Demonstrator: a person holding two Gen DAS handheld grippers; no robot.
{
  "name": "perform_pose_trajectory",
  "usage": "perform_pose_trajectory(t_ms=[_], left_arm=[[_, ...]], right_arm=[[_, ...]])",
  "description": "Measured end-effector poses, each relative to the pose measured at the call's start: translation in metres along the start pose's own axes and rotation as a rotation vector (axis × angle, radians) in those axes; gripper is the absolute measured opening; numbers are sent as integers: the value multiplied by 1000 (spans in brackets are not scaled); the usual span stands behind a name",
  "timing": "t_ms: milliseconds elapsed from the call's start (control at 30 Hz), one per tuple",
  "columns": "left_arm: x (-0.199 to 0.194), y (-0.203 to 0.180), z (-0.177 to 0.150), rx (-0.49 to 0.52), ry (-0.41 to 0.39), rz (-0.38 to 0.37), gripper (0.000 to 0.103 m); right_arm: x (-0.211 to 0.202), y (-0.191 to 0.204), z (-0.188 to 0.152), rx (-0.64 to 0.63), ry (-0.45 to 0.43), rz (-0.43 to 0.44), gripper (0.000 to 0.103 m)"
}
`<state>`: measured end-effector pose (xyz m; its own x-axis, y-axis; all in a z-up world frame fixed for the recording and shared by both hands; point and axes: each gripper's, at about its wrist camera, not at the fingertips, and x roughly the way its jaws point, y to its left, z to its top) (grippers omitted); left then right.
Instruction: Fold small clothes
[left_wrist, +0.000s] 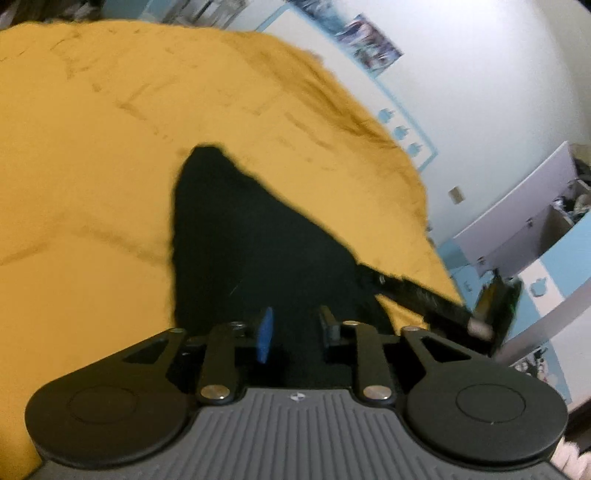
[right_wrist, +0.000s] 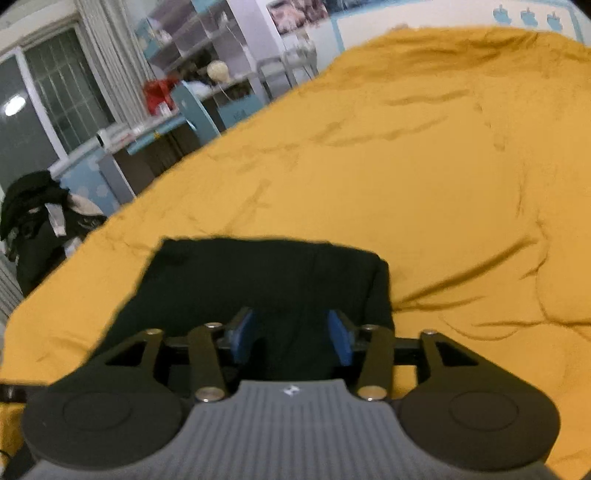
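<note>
A small black garment (left_wrist: 240, 236) lies on a yellow bedspread (left_wrist: 92, 147). In the left wrist view it tapers to a point away from me. My left gripper (left_wrist: 295, 332) is open just over its near edge, blue pad on the left finger. The other gripper (left_wrist: 480, 314) shows at the garment's right corner. In the right wrist view the garment (right_wrist: 266, 273) looks like a folded rectangle. My right gripper (right_wrist: 291, 336) is open above its near edge, both blue pads (right_wrist: 242, 334) apart. The frames do not show whether the fingers touch the cloth.
The yellow bedspread (right_wrist: 406, 166) is wrinkled and spreads far to the right. Beyond the bed are a desk with clutter (right_wrist: 166, 107), a window (right_wrist: 44, 96), dark clothes on a chair (right_wrist: 33, 214), and white-and-blue shelves (left_wrist: 535, 221) by the wall.
</note>
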<state>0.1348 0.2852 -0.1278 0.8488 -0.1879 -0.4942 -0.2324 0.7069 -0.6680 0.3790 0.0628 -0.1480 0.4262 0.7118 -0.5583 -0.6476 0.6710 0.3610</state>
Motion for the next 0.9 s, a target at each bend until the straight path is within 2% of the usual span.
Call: perform_pose_trajectory(t_ms=[100, 200, 267, 333, 367, 467, 533, 700, 767, 833, 900], left_arm=[[17, 6, 14, 13, -10, 34, 33], [28, 20, 15, -5, 16, 125, 31], [24, 28, 12, -3, 9, 187, 29], [9, 33, 11, -11, -10, 214, 30], [1, 32, 8, -30, -19, 208, 31], [-27, 24, 2, -65, -38, 100, 31], [-45, 4, -13, -47, -41, 18, 32], [-63, -23, -57, -51, 24, -122, 34], [-59, -22, -69, -59, 57, -103, 34], [-55, -14, -82, -61, 84, -36, 34], [-52, -4, -93, -46, 98, 4, 26]], right_arm=[[-33, 16, -5, 9, -26, 61, 54], [-65, 28, -22, 12, -7, 116, 61], [-84, 33, -35, -11, 20, 122, 61], [-101, 35, -47, -49, 42, 107, 61], [-108, 35, -52, -55, 50, 98, 61], [-128, 34, -63, -26, 62, 92, 61], [-141, 34, -70, -4, 46, 90, 61], [-156, 38, -93, -40, 11, 67, 61], [-153, 38, -101, -29, 9, 87, 61], [-148, 36, -106, -13, 34, 96, 61], [-140, 33, -114, -4, 94, 66, 61]])
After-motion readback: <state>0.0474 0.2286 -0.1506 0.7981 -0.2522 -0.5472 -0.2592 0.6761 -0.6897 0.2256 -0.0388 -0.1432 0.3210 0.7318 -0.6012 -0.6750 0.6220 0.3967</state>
